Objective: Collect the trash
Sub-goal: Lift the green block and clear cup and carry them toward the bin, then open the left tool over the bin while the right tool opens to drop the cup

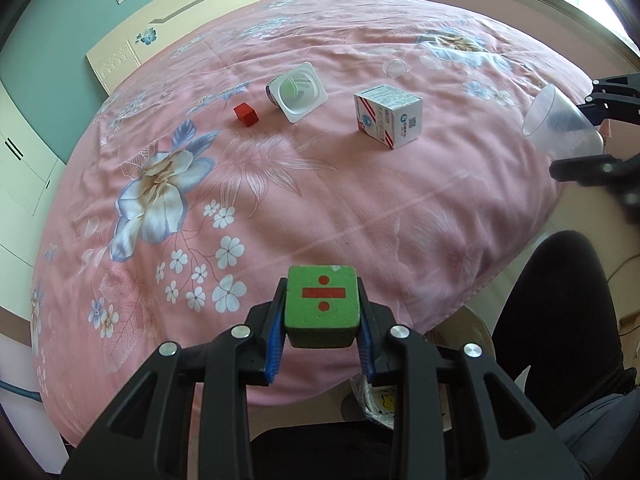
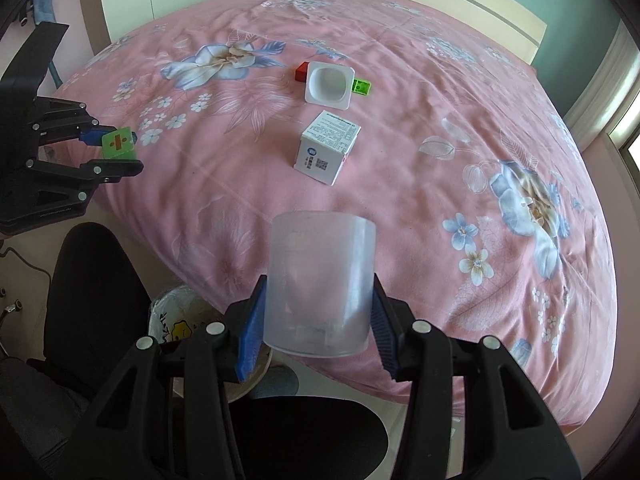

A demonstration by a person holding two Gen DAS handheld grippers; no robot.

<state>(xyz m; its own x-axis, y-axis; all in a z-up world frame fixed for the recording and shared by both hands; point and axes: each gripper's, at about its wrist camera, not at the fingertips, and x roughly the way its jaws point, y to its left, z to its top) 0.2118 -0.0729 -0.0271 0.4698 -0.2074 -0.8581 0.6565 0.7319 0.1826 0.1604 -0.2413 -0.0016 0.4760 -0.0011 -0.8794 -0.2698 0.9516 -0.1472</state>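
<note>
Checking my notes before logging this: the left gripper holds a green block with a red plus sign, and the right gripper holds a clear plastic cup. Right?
Not quite. The green block in the left gripper bears a red division sign, not a plus, as the left wrist view shows. The right gripper does hold the clear plastic cup.

A bed (image 1: 360, 208) spread with a pink floral cover carries four loose things. A white plastic tub (image 1: 298, 91) lies tipped on its side, a red cube (image 1: 245, 113) just beside it, a small green piece (image 2: 361, 87) at its other side. A white printed carton (image 1: 388, 115) stands near them.
</note>
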